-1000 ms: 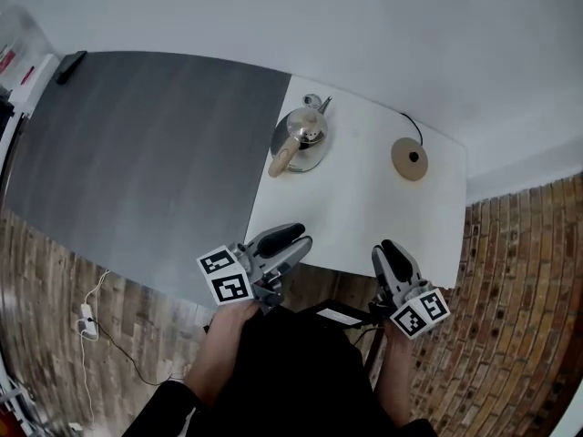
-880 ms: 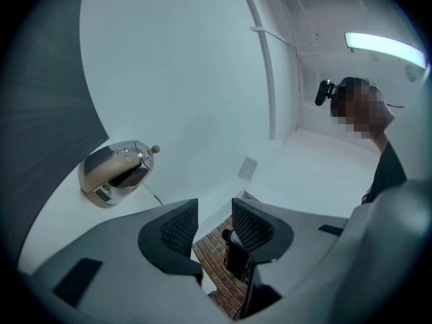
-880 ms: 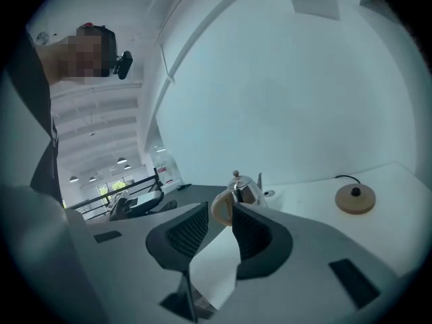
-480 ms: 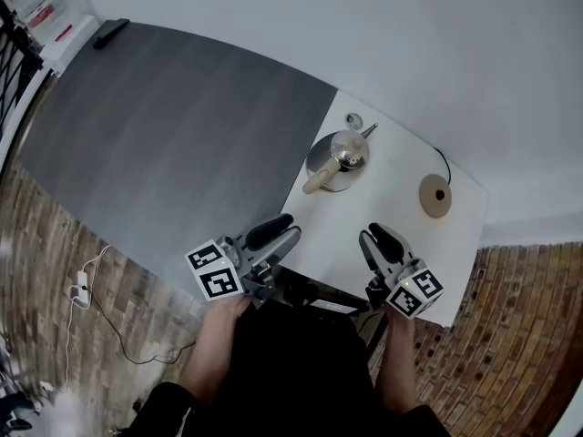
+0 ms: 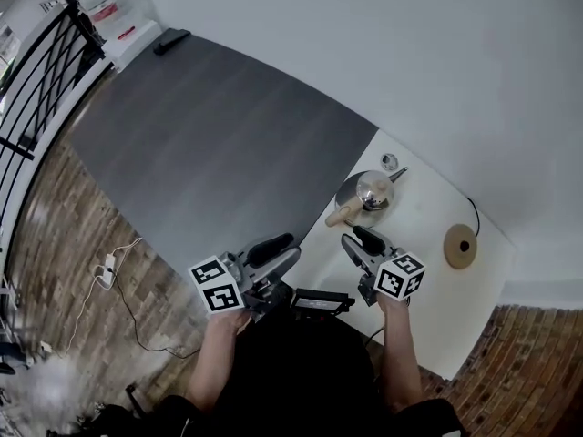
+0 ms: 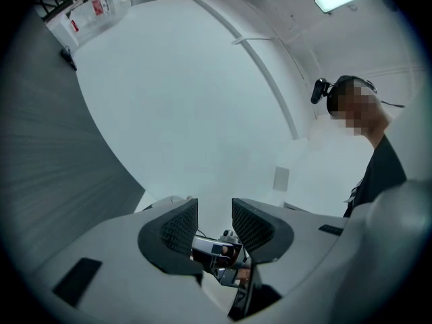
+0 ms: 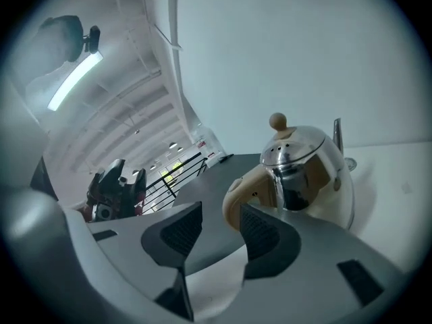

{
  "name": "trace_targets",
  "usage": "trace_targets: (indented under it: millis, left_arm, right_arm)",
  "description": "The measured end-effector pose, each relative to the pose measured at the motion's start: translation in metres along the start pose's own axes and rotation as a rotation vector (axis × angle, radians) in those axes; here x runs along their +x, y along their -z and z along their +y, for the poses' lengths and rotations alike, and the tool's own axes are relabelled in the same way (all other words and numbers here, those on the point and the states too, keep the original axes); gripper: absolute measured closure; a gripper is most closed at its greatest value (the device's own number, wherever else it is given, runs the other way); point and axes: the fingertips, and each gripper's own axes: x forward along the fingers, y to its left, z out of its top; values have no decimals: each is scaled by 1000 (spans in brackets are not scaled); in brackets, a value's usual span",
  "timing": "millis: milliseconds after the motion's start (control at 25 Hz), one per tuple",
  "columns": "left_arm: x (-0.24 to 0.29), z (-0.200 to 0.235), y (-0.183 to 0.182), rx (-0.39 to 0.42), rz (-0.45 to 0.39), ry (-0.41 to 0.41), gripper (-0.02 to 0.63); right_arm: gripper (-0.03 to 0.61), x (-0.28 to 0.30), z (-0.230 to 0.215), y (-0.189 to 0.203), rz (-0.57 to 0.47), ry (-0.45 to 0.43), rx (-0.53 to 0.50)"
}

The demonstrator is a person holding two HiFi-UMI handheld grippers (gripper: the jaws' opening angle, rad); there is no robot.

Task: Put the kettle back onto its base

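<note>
The white wall (image 5: 410,53) stands behind the kettle (image 5: 369,192), and a brick-pattern floor (image 5: 82,244) lies below on the person's side of it. A broad grey surface (image 5: 228,144) adjoins the white desk (image 5: 428,271) on the kettle's handle side. The kettle stands upright on the desk, close to that seam, not on its base (image 5: 461,246). The base lies well apart from the kettle on the side away from the seam, with its cord running to the wall. The kettle's long axis runs from spout to handle (image 5: 342,214), and the handle end points toward the person. The right tool (image 5: 358,237) is the nearer one. Its jaws have just been opening and are spread, with the handle (image 7: 237,198) just ahead of the gap and not yet between the pads. The left tool (image 5: 284,247) is farther from the kettle, beyond the seam, with its jaws apart and nothing between them.
</note>
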Motion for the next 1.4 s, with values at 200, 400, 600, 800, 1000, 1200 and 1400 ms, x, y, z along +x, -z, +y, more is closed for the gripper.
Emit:
trace_targets:
  millis: [200,400,600,800,1000,1200,1400]
  left_arm:
    - [-15,5,-2,19,-9,-89,460]
    - [-23,4,-2,29,-7,-136,462]
    - [-21,3,1,30,6,-144,462]
    - [-15,-1,0,36,16,-135,462]
    - [-7,1,1,33,38,-108,462]
    - [7,-4,3,23,72,-60,462]
    - [18,-8,11,23,100,-34,462]
  right_arm:
    - [417,35,-10,10,27,-30,56]
    - [417,54,-14,4,-3,-31,70]
    - [418,67,-17,5,-26,-27,85]
    - [423,59,-14,8,-23,-53,85]
    - [430,38,-10,17,-1,-66,54]
    - [433,13,-7,24,5,-44,19]
    - [428,2,-9,27,52,57,-9]
